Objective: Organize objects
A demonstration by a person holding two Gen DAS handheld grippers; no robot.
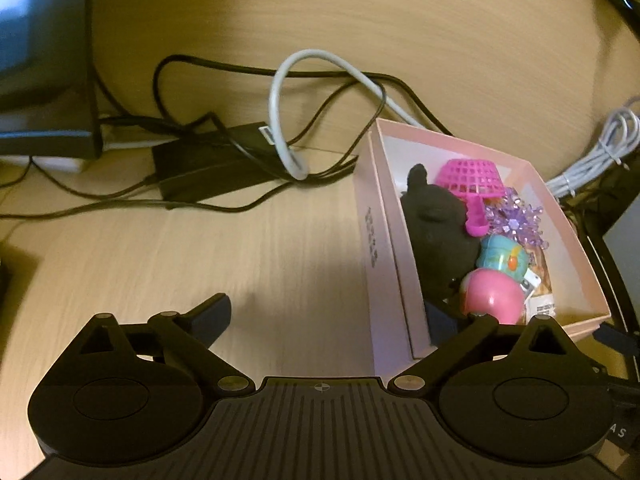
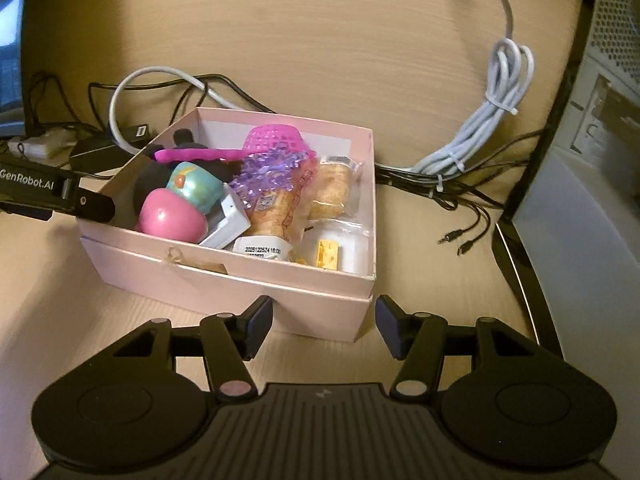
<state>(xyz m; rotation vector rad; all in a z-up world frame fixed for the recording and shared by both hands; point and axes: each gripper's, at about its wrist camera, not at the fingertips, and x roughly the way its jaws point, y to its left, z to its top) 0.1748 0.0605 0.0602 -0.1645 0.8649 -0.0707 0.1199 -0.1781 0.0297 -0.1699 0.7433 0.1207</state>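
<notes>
Our right gripper (image 2: 324, 322) has its fingers partly spread, holding nothing, right at the near corner of the pink box (image 2: 224, 280) on the worktop (image 2: 320, 40). Our left gripper (image 1: 336, 316) is spread wide over the box's side. The toys look packed, so we should grip the walls gently.

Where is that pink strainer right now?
The pink strainer lies upside down at the back of the pink box, resting on the purple crystals beside the black toy, in both views.
</notes>
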